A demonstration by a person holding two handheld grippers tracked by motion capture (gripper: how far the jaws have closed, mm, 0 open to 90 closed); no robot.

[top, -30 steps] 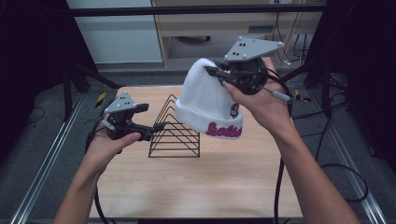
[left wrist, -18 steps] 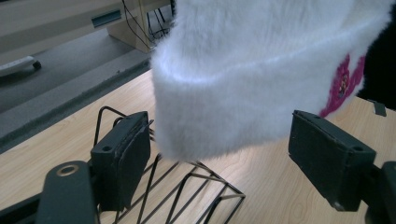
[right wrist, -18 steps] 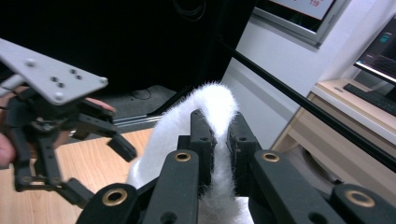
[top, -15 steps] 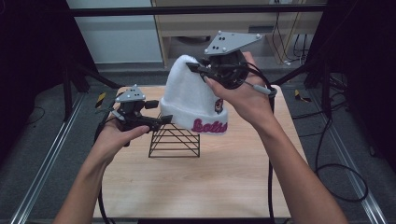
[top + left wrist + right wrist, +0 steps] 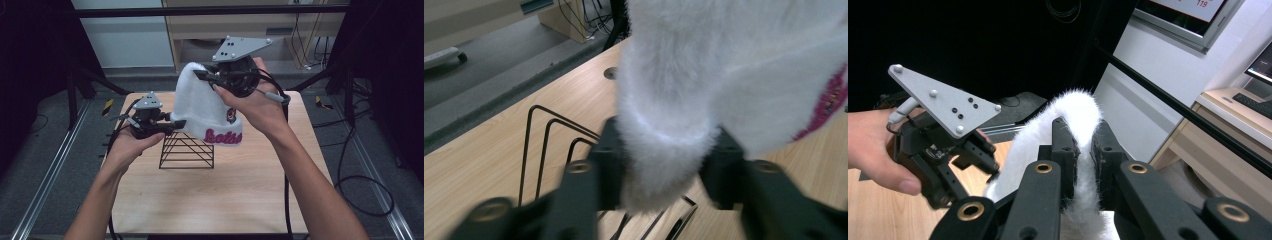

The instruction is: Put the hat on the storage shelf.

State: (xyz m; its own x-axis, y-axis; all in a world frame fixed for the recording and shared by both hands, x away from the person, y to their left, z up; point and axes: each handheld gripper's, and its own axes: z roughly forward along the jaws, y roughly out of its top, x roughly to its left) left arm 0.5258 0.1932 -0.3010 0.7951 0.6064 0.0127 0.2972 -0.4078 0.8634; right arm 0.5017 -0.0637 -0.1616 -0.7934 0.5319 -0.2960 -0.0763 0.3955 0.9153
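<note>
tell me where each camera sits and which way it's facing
High view: above the person's side, looking forward and down at the wooden table, both forearms, left gripper and right gripper.
Left gripper view: rides that gripper, looking along its jaws at the white beanie and wire rack.
Right gripper view: along its jaws, facing the left gripper and hand.
Shared: the beanie.

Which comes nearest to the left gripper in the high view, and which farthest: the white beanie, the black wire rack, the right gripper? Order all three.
1. White beanie: its brim edge sits between the left gripper's jaws.
2. Black wire rack: on the table, just below and right of it.
3. Right gripper: higher up, pinching the beanie's top.
</note>
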